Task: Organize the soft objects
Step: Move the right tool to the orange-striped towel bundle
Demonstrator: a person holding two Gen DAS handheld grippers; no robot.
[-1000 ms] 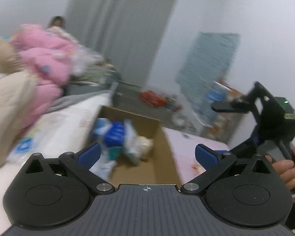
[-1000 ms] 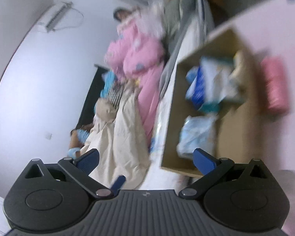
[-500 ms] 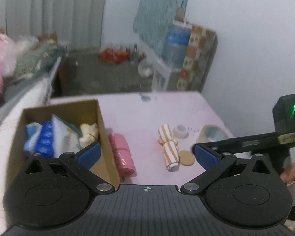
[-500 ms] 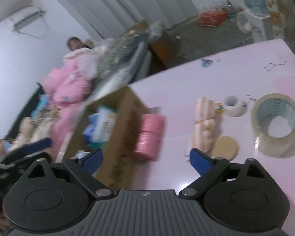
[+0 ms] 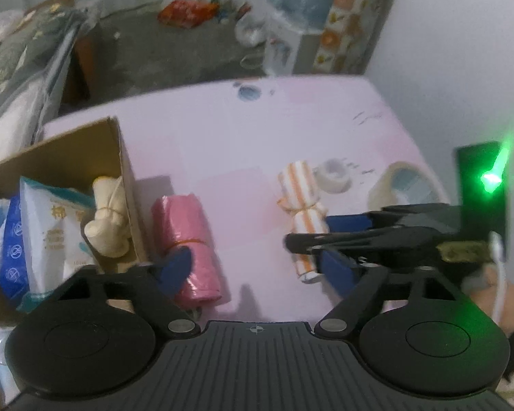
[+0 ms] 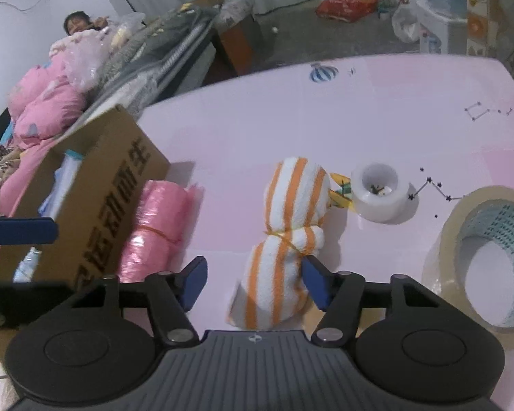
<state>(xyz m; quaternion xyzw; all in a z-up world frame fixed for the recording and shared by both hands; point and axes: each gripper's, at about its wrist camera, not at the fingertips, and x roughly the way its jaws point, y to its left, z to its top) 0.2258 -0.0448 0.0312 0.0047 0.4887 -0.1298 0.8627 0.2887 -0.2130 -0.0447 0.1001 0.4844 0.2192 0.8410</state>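
An orange-and-white striped towel roll [image 6: 284,239] lies on the pink table [image 6: 359,116]. It sits between the fingers of my right gripper [image 6: 255,282], whose jaws are closing. The right pad is at its side and the left pad is still apart from it. A pink roll [image 5: 185,239] lies against the cardboard box [image 5: 120,157], with the left finger of my left gripper [image 5: 255,269] over it. That gripper's jaws are closing too, with nothing pressed between them. The box holds a cream towel roll [image 5: 108,219] and tissue packs [image 5: 48,229]. In the left wrist view my right gripper [image 5: 311,236] straddles the striped roll.
A small white tape roll [image 6: 377,191] and a big brown tape roll [image 6: 479,260] lie right of the striped roll. A bed with a pink quilt [image 6: 41,109] stands behind the box. A person [image 6: 78,24] is at its far end.
Both views swung from the bed and box down onto the table. Both grippers came down and their jaws narrowed; the right now straddles the striped roll, the left sits at the pink roll.
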